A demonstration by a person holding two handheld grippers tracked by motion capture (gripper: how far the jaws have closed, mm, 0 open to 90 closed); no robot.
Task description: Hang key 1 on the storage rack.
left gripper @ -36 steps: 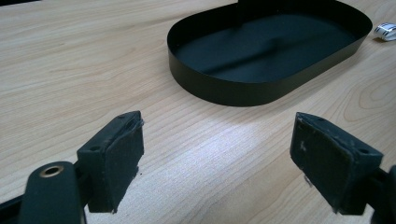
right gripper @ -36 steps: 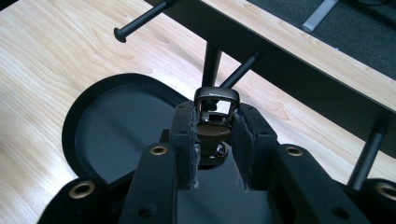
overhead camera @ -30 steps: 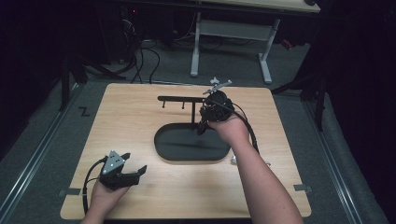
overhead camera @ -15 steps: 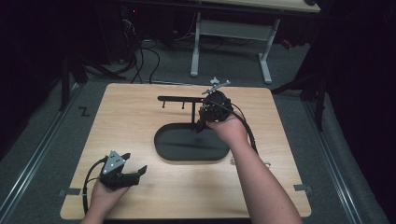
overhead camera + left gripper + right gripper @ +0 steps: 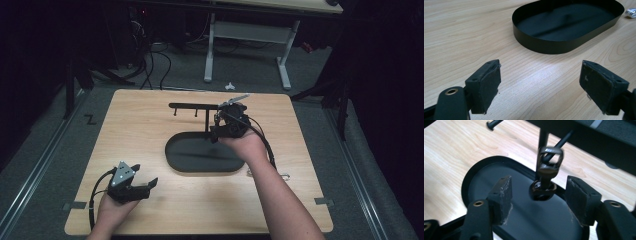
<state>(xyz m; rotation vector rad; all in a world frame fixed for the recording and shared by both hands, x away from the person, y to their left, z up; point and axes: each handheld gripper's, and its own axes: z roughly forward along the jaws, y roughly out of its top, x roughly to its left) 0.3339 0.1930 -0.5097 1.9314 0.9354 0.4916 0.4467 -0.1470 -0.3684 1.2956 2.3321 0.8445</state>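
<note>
At frame centre, right gripper (image 5: 537, 188) jaws, just opened, flank a ring (image 5: 549, 157) hung on the stand's (image 5: 207, 117) hook; snagging could topple it. Left gripper (image 5: 540, 85) jaws apart, empty.

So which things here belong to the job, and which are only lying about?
Job: black stand; its oval tray; metal ring hanging on a peg; right gripper, jaws just opened, clear of the ring.
Lying about: small silver piece on the table; white bit on the floor; left gripper, open, idle.
</note>
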